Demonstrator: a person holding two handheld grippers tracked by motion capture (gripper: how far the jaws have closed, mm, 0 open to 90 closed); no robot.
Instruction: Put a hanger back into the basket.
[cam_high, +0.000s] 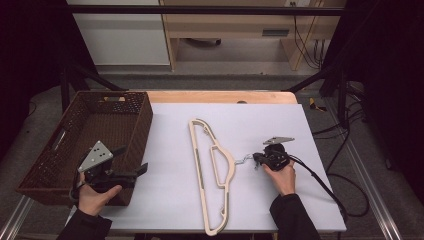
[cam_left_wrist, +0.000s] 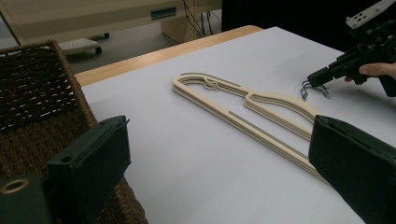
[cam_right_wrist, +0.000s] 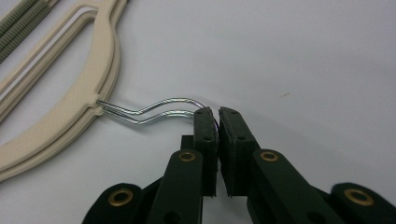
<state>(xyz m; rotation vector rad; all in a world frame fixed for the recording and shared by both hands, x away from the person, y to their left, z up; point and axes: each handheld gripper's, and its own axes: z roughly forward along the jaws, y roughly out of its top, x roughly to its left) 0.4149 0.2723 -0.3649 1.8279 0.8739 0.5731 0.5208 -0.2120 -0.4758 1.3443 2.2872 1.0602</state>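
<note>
White paper covers the surface (cam_high: 260, 115), where our cream hangers (cam_high: 212, 172) lie mid-surface, toward its near edge. Our right gripper (cam_right_wrist: 217, 114) has clamped their wire hooks (cam_right_wrist: 154, 109) to lift them; our left gripper (cam_high: 134, 172), jaws apart, waits beside the basket (cam_high: 75, 145) at the left edge.

Hook ends of the hangers (cam_right_wrist: 154, 112) hidden between the shut pads of the right hand-held gripper (cam_right_wrist: 218, 135); hanger bodies cut off at the left edge; basket (cam_left_wrist: 32, 88) cropped

Right gripper (cam_right_wrist: 217, 122) fingers clamped on hanger hooks (cam_right_wrist: 159, 111), white table (cam_right_wrist: 299, 56)
</note>
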